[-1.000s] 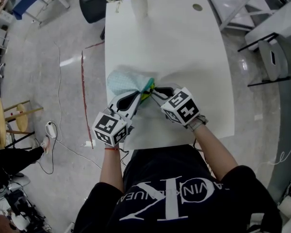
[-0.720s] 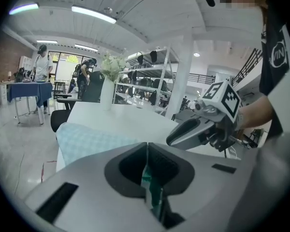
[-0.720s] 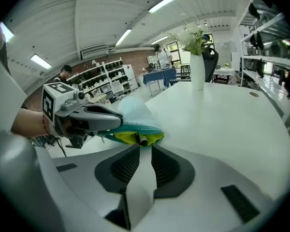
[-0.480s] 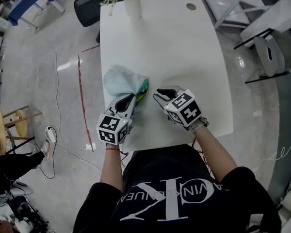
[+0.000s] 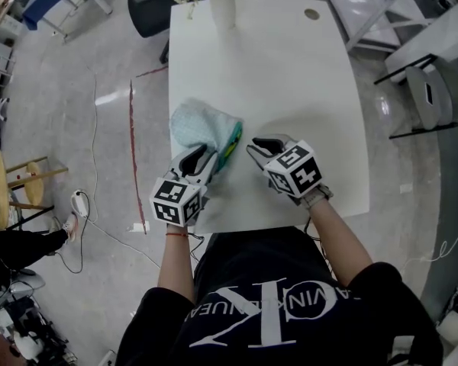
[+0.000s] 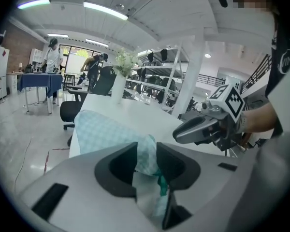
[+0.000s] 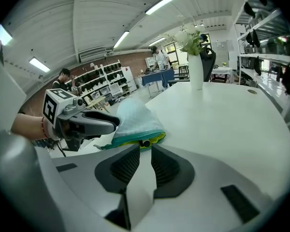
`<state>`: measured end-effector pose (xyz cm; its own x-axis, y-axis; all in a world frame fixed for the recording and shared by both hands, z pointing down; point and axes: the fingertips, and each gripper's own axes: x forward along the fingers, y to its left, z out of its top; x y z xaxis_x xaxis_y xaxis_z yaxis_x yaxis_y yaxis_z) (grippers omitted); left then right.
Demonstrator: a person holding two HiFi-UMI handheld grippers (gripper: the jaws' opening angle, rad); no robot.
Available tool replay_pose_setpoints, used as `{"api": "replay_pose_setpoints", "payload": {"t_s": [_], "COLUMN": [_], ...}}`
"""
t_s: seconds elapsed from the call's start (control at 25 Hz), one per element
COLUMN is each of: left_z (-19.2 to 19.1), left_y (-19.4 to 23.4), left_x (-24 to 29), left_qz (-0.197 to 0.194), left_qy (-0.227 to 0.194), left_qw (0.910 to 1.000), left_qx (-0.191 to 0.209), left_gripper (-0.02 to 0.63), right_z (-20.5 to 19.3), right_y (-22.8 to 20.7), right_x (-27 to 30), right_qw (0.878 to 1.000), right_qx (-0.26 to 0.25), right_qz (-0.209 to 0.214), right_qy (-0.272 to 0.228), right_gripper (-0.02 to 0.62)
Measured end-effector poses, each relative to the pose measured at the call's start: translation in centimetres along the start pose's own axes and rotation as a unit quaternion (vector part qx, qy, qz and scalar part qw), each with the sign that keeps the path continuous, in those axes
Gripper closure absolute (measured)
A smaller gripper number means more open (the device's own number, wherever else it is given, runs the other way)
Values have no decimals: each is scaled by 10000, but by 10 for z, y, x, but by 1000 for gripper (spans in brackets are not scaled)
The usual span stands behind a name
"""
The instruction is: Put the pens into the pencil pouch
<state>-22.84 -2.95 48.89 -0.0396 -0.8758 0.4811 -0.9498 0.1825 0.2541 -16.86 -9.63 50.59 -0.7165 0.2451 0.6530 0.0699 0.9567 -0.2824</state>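
The white surface [image 5: 290, 75] runs up the middle of the head view, with a vase [image 5: 223, 10] at its far top edge and no loose pens on it. The pencil pouch [image 5: 202, 124] lies left of centre, a pale blue checked bag slumped flat. Its long axis slants from upper left to lower right, and its teal and yellow mouth edge runs down its right side. The left claw [image 5: 201, 157] sits over the pouch's lower end; its jaws have just been opening and now stand released, with a fold of checked cloth loose in the gap. The right claw [image 5: 263, 145], just right of the mouth, is the nearer one to it. Its jaws are slightly apart and grasp nothing, and the mouth lies straight ahead of them. In that mouth a small dark round end [image 7: 145, 143] shows, probably a pen, so the pens seem to be inside already.
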Motion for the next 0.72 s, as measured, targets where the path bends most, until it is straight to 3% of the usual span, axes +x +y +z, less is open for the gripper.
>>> {"api": "replay_pose_setpoints", "payload": {"t_s": [0.12, 0.32, 0.72], "left_z": [2, 8, 31], "left_y": [6, 16, 38], "left_x": [-10, -27, -61], "left_qz": [157, 499, 1019], "left_qy": [-79, -313, -899], "left_qw": [9998, 9983, 9907], "left_qx": [9, -4, -22], "left_gripper": [491, 583, 601], "right_z": [2, 11, 44], "right_y": [1, -2, 2], "right_x": [-2, -11, -36], "right_qw": [10000, 9995, 9935], "right_qx": [-34, -55, -173], "right_qz": [-30, -119, -89], "right_qy": [-52, -297, -1126], "right_gripper": [525, 586, 586]}}
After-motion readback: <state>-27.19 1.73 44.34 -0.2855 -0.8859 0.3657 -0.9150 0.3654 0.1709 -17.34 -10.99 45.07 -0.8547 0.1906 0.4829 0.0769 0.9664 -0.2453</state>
